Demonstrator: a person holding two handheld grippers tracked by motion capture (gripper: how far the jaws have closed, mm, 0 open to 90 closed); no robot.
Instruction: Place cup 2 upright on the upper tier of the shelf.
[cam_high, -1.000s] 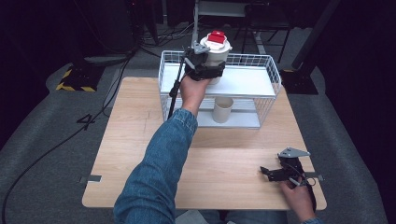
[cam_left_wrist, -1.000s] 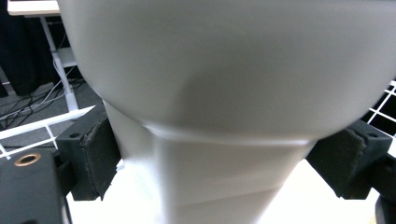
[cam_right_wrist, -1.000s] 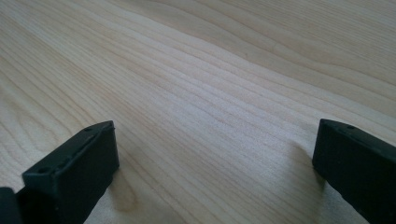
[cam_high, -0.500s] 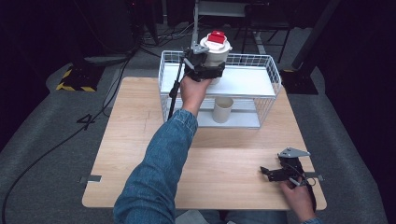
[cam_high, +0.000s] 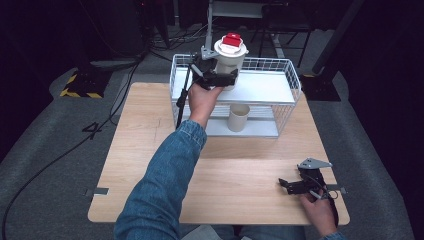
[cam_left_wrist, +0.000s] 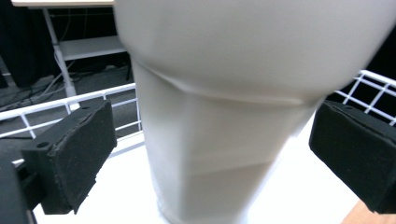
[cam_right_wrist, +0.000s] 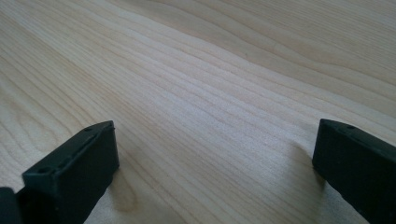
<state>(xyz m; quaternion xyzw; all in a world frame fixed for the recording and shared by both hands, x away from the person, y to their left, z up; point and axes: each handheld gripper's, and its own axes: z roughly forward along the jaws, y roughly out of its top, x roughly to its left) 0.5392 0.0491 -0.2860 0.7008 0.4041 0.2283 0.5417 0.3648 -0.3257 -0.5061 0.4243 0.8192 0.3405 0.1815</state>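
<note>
White and upright, the cup (cam_left_wrist: 224, 121) stood on the rack's (cam_high: 260, 87) top shelf near its left edge, between the left claw's (cam_high: 216, 78) wide-open, untouching jaws.

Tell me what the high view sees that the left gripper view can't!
High view alone: the red lid on the white cup, a second cup on the rack's lower shelf, the wooden table, the denim sleeve, and the right gripper resting open near the table's right edge.

Left gripper view alone: close up, the gaps between the cup's sides and the two black pads, so the left gripper is open.

Both: the white cup standing on the wire rack's top shelf.
</note>
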